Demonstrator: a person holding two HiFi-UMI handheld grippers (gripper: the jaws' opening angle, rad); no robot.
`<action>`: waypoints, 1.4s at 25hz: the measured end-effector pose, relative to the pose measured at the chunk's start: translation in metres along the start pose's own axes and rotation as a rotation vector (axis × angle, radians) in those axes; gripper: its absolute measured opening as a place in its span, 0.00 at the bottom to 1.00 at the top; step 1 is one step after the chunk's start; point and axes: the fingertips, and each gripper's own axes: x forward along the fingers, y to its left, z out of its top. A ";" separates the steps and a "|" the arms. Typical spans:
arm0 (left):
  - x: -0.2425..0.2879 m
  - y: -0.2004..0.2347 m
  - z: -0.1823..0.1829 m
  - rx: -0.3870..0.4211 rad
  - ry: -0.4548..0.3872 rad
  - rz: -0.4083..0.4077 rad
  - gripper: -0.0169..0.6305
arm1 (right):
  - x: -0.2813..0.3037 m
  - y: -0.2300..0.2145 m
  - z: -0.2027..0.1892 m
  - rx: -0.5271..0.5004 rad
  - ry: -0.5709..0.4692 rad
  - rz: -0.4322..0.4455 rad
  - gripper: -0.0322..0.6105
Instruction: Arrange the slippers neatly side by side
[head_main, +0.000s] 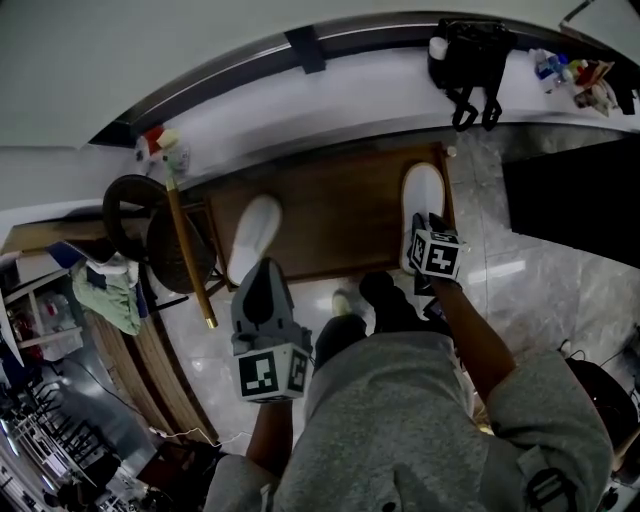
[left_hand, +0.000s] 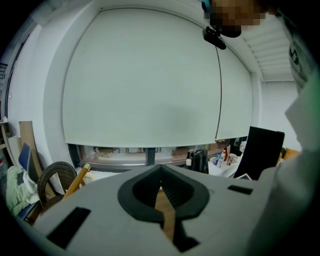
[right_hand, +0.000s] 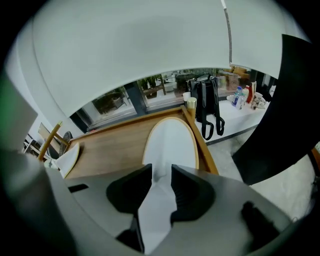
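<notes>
Where the wood (right_hand: 115, 147) ends lies an oval, seemingly smooth slipper (right_hand: 171, 142).

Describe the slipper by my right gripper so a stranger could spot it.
Find the brown wooden board on the floor under the white ledge. The right-hand slipper lies along its right edge, nearest the black backpack; the other white slipper lies at the board's left.

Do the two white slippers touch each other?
No, the left slipper lies at the wooden board's left end, the right slipper at its right edge, bare wood between.
</notes>
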 end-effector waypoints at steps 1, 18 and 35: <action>-0.001 -0.001 0.000 -0.002 0.002 0.004 0.05 | 0.001 -0.001 -0.001 -0.004 0.009 -0.003 0.23; -0.013 0.002 0.004 -0.027 -0.037 0.012 0.05 | -0.006 0.037 0.008 -0.096 0.020 0.085 0.10; -0.033 0.019 0.009 -0.041 -0.060 0.070 0.05 | -0.002 0.127 0.026 -0.056 0.029 0.203 0.10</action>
